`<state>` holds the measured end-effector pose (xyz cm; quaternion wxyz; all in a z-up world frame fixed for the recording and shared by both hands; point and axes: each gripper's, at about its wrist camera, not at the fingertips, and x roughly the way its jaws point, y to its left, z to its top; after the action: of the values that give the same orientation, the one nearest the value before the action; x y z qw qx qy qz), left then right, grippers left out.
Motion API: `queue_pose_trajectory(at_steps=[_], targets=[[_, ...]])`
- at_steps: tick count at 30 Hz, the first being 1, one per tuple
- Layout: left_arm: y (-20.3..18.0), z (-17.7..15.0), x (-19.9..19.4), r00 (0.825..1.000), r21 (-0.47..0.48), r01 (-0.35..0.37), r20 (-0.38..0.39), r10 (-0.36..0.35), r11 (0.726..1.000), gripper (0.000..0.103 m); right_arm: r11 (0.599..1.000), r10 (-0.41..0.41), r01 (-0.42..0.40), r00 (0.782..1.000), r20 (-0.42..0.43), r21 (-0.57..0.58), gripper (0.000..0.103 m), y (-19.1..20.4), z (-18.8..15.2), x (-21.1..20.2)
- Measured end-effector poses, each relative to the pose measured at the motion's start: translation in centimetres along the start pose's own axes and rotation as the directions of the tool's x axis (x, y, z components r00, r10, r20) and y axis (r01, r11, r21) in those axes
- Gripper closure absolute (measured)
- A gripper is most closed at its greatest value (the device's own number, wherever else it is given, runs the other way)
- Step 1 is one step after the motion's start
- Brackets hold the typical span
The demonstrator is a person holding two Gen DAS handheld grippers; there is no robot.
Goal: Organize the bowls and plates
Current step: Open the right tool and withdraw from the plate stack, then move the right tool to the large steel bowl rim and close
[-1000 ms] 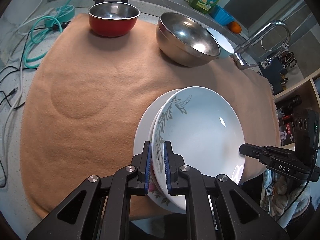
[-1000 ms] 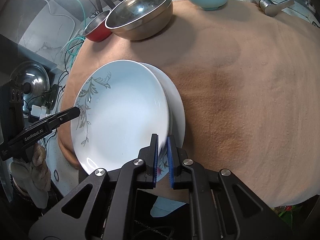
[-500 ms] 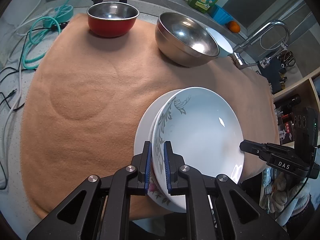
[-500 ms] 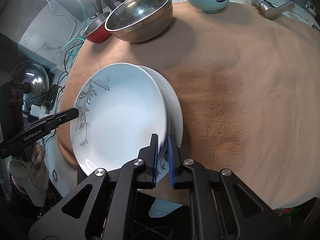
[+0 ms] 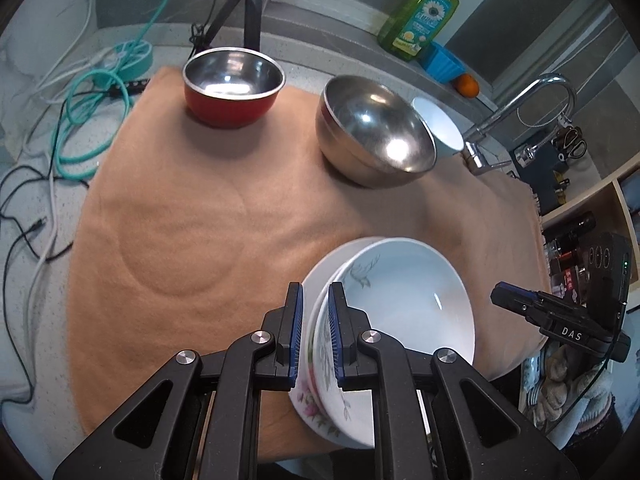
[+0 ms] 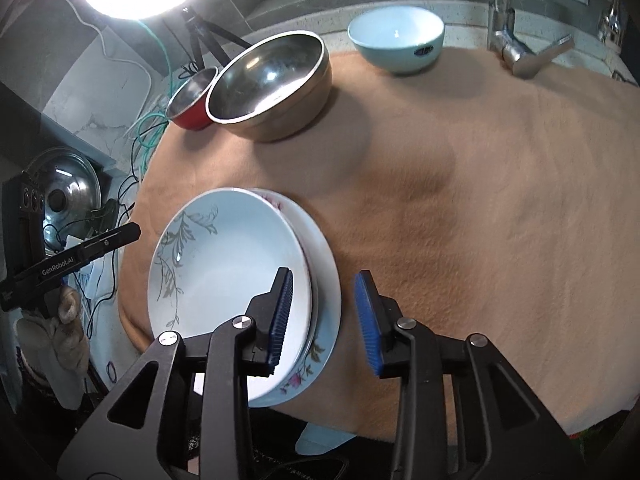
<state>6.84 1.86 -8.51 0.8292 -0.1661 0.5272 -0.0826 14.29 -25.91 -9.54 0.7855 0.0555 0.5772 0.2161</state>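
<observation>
Plates (image 5: 404, 300) sit stacked at lower centre-right of the left wrist view, on the tan cloth's (image 5: 180, 220) near edge, rims pinched between the left gripper's (image 5: 316, 332) closed pads; I'd release only once the stack rests flat. In the right wrist view the stack fills lower left, faces up, no long axis, while the right gripper (image 6: 324, 316), jaws just opening, straddles the rims untouching and should back straight off.

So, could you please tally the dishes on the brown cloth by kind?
Plates: 2, the leaf-pattern plate stacked on the flower-pattern plate.
Bowls: 3, the red bowl, the large steel bowl and the pale blue bowl.
Total: 5.
</observation>
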Motion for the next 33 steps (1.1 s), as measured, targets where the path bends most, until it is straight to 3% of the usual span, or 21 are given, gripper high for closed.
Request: queue_pose_trajectory(at_steps=[3,5,16,23,30,33], targets=[[-0.3,1.1,0.1,1.0,0.011,-0.009,0.025,0.008,1.0,0.091,1.0,-0.009,0.009,0.999,0.038,-0.004,0.066,-0.2,1.0,-0.7],[-0.4,1.8,0.2,0.999,0.018,-0.014,0.041,0.013,1.0,0.086,1.0,-0.012,0.012,0.998,0.063,-0.002,0.06,-0.4,1.8,-1.1],[-1.3,5.9,2.2,0.999,-0.004,-0.003,0.053,0.003,1.0,0.083,0.999,-0.035,0.041,0.983,0.181,-0.03,0.059,-1.9,6.3,-1.7],[-1.8,8.9,3.2,0.997,-0.037,0.008,0.08,-0.005,0.999,0.083,0.998,-0.058,0.062,0.985,0.161,-0.018,0.059,-3.3,9.7,-0.6],[-0.9,11.3,5.1,0.997,-0.121,0.028,0.071,-0.019,0.992,0.083,1.0,0.012,-0.01,0.991,0.13,-0.019,0.059,-4.2,12.6,0.4],[-0.4,12.1,6.0,0.998,-0.159,0.027,0.059,-0.018,0.987,0.083,0.999,0.046,-0.046,0.994,0.102,-0.003,0.064,-4.5,13.9,1.3]])
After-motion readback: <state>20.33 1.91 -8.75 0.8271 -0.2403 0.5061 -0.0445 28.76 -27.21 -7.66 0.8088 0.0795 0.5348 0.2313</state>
